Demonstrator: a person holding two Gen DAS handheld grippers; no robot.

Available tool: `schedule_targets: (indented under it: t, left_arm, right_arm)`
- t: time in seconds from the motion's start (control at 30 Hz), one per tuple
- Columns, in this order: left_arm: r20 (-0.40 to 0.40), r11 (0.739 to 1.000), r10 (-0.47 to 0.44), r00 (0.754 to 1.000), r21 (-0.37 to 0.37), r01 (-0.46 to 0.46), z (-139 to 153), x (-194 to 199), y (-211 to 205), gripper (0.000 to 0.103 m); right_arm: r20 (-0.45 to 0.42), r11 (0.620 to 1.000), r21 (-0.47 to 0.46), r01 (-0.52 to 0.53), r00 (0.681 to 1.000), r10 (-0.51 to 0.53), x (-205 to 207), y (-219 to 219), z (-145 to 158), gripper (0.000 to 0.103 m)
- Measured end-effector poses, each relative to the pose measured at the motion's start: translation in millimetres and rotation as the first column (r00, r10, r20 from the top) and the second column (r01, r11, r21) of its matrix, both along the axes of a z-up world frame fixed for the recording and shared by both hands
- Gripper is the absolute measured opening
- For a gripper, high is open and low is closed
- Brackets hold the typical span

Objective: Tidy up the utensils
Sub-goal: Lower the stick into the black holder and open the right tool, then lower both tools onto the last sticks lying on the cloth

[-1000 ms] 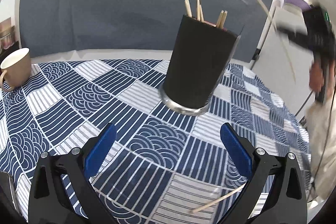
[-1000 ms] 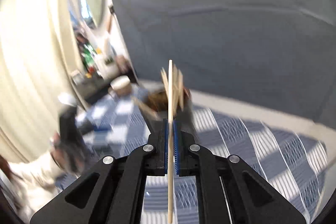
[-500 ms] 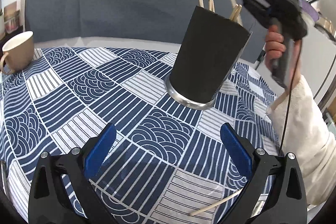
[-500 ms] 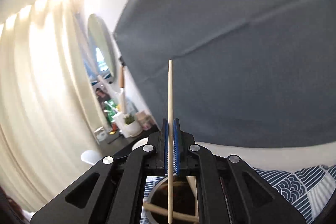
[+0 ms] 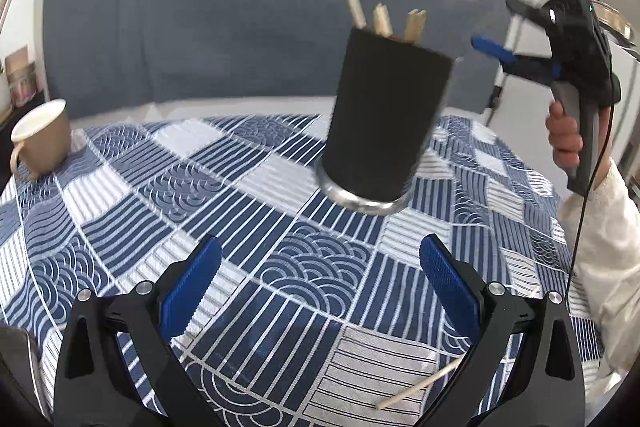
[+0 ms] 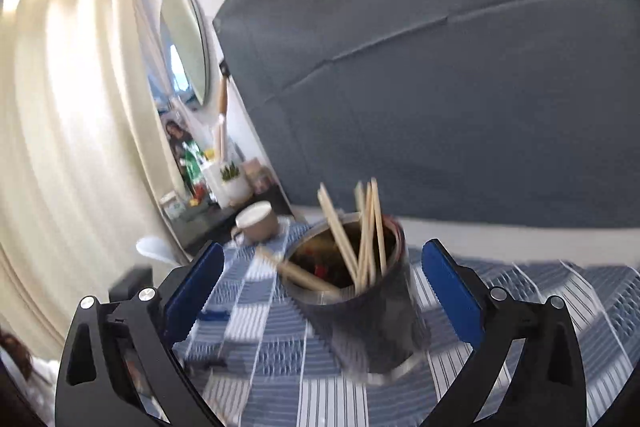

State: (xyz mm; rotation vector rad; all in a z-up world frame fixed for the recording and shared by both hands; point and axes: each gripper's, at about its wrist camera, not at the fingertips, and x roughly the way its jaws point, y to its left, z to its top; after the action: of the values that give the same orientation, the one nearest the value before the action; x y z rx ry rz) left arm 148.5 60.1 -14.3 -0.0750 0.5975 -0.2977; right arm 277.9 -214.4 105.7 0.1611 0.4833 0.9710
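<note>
Standing holder: one black cylindrical cup (image 6: 372, 311), metal-rimmed base, mid-bench
Chopsticks: about five pale wooden sticks (image 6: 366, 231) inside; one (image 5: 416, 385) lying on patterned cloth (image 5: 248, 195)
Mug: one tan (image 5: 40, 139)
Left tongs (image 5: 320, 281): spread, empty
Right tongs (image 6: 322, 283): just sprung apart, nothing between

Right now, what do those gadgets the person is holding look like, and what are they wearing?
Each is a black plastic gripper with two angular fingers, blue ridged pads inside and silver screws at the joints. The right gripper, seen from the left one, has a pistol-style grey handle, a small green light and a thin black cable hanging from it. The arm holding it wears a cream, textured long sleeve.
</note>
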Motion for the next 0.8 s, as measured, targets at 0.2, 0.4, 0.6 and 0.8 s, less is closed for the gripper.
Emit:
schedule_targets:
  t: [0.2, 0.4, 0.6, 0.8]
  left_arm:
    - [0.002, 0.988, -0.155, 0.988, 0.017, 0.155, 2.5, -18.9, -11.4, 0.097]
    - [-0.018, 0.988, -0.152, 0.988, 0.012, 0.152, 11.0, -34.4, -10.0, 0.097]
    - [-0.024, 0.992, -0.123, 0.992, -0.036, 0.122, 28.9, -63.7, 2.7, 0.097]
    - [-0.131, 0.969, -0.244, 0.961, 0.007, 0.247, 19.6, -81.1, -5.4, 0.097]
  right_arm:
    - [-0.041, 0.975, -0.208, 0.079, 0.995, -0.090, -53.5, -22.2, -31.2, 0.095]
    - [0.065, 0.915, -0.371, 0.160, 0.987, -0.147, -102.4, -32.7, -66.0, 0.095]
    - [0.202, 0.868, -0.471, 0.158, 0.977, -0.068, -136.1, -41.5, -66.3, 0.095]
    - [0.166, 0.843, -0.526, 0.109, 0.986, -0.023, -143.8, -20.6, -61.3, 0.095]
